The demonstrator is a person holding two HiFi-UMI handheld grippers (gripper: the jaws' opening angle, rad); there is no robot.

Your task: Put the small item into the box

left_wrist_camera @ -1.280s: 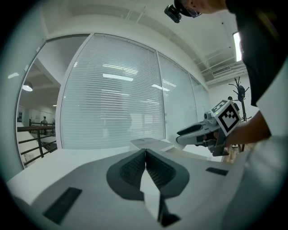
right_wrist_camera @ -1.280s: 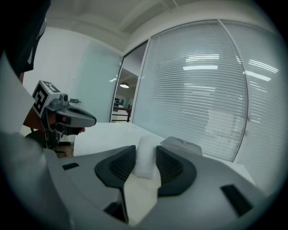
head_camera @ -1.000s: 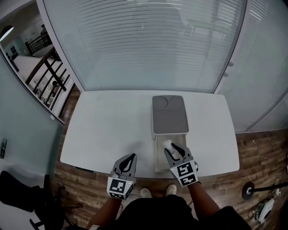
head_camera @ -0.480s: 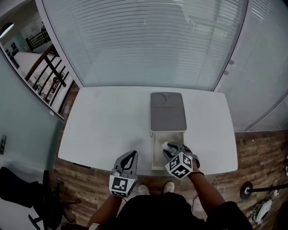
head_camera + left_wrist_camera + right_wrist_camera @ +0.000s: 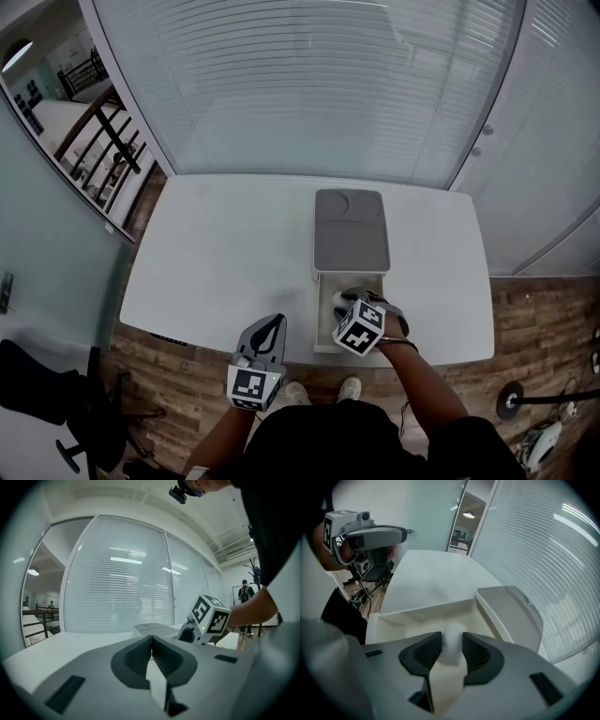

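Desk (image 5: 225, 253), white, fills the middle of the head view. Right of centre on it stands the box (image 5: 351, 234); its grey lid covers the upper part, and a pale open compartment (image 5: 324, 323) shows toward the desk's lower edge. The right hand-held gripper (image 5: 451, 640) hangs over that open compartment, jaws clamped on the small item (image 5: 453, 645), a white rounded piece between the pads. The left hand-held gripper (image 5: 272, 328), at lower centre-left by the desk's lower edge, has its jaws pressed together and empty.
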